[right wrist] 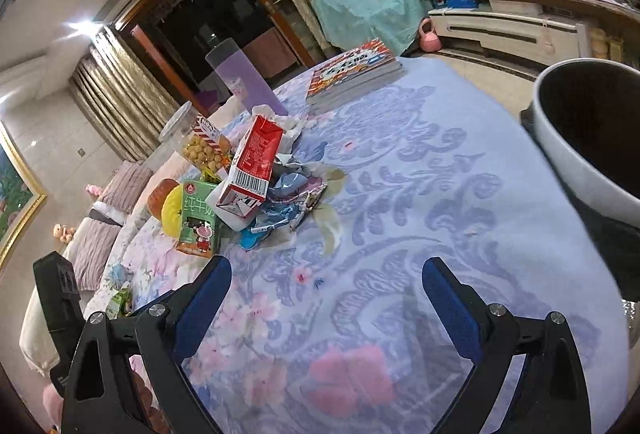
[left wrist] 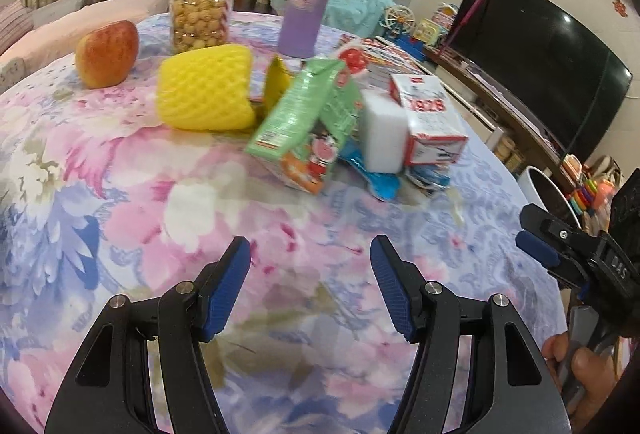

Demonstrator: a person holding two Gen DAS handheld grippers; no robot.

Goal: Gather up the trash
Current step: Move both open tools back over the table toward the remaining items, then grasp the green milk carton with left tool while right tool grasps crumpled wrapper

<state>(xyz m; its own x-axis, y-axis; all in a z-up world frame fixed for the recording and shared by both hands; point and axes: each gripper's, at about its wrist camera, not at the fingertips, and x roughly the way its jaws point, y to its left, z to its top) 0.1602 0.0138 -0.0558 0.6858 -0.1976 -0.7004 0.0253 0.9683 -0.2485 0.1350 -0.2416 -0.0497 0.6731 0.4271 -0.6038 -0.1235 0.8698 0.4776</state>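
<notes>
Both tools empty: left tool [left wrist: 310, 266] jaws apart over bare cloth, right tool [right wrist: 326, 286] spread wider, nothing between. Trash heap sits mid-bench [right wrist: 400, 194], well ahead of both. Green carton [left wrist: 308, 122] nearest, tipped on its side; looks empty, so light and crushable, take it across the flat faces. Red-white carton [right wrist: 252, 166] same, leaning on crumpled blue wrappers [right wrist: 288, 190]; those look thin, slippery, pinch a bunched fold. Yellow foam net [left wrist: 206, 88] soft. Bin [right wrist: 560, 138] at bench edge, right.
</notes>
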